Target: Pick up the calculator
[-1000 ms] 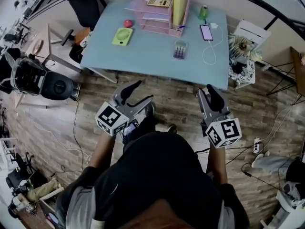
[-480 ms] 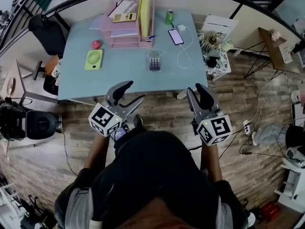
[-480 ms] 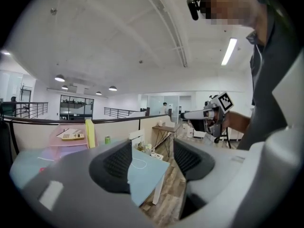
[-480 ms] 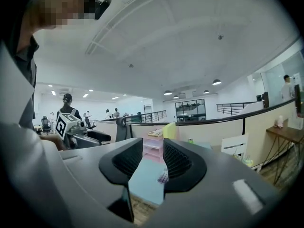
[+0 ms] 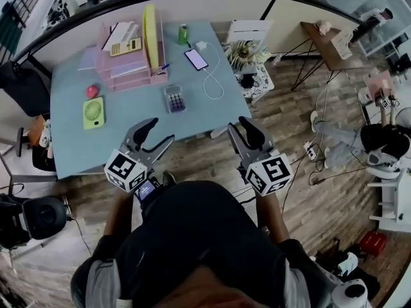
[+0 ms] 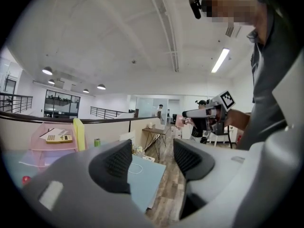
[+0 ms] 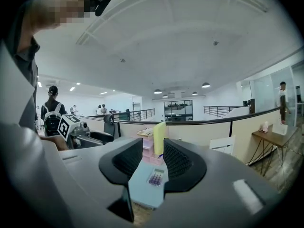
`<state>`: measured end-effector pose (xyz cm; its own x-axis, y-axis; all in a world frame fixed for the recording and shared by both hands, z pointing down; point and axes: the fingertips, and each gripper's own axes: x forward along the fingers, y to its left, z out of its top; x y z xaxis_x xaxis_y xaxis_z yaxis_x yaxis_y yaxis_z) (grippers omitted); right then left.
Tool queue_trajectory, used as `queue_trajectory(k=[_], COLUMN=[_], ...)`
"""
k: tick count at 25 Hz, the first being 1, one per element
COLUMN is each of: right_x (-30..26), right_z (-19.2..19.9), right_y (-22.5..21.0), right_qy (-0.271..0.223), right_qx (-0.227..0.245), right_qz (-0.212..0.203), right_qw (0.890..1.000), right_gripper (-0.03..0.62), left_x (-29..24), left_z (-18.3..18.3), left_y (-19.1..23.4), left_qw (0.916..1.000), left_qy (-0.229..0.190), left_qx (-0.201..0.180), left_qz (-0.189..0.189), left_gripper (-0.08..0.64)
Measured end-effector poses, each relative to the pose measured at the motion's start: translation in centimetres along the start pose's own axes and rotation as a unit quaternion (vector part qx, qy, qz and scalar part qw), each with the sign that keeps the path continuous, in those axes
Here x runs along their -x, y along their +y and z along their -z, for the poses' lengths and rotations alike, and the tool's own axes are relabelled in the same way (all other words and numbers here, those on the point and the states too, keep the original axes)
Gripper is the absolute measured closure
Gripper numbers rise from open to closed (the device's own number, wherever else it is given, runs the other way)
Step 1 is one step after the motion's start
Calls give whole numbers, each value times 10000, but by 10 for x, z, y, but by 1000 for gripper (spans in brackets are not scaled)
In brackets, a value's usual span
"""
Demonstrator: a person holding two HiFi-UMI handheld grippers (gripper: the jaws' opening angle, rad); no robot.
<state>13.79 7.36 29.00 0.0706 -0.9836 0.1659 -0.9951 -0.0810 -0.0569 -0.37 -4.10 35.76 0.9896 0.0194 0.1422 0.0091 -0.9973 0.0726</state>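
The small calculator [image 5: 174, 99] with purple keys lies flat on the light blue table [image 5: 70, 140], near its front edge. In the right gripper view the calculator [image 7: 155, 177] shows far off in the gap between the jaws. Both grippers hang over the wooden floor in front of the table, well short of it. My left gripper [image 5: 157, 133] is open and holds nothing. My right gripper [image 5: 241, 132] is also open and holds nothing. A second, beige calculator [image 5: 126, 46] rests on top of the pink desk organiser [image 5: 122, 66].
On the table are a green hand fan [image 5: 93, 113], a red ball [image 5: 92, 91], a yellow folder [image 5: 150, 36], a green bottle [image 5: 183, 34] and a phone [image 5: 196, 59] on a white cable. A plant stand [image 5: 247, 66] sits right of the table, with floor cables beyond it.
The table has slid left and turned in the head view as the person shifted. Both grippers drifted left and slightly down, still open, and stay about as far from the table.
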Motion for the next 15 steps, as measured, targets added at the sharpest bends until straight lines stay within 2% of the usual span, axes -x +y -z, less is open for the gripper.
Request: queue_trajectory(k=[8, 15], right_x=[-7, -29], right_z=[-6, -14], right_y=[5, 13], right_qy=[65, 105], right_qx=[46, 142], right_qz=[339, 426], right_qw=[9994, 9989], right_gripper=[474, 474], left_x=[-3, 9], left_z=[0, -3], left_y=[16, 39], left_qw=[9994, 9992], left_qy=[-46, -191], left_qx=[19, 96], left_qz=[336, 330], left_gripper=[265, 265])
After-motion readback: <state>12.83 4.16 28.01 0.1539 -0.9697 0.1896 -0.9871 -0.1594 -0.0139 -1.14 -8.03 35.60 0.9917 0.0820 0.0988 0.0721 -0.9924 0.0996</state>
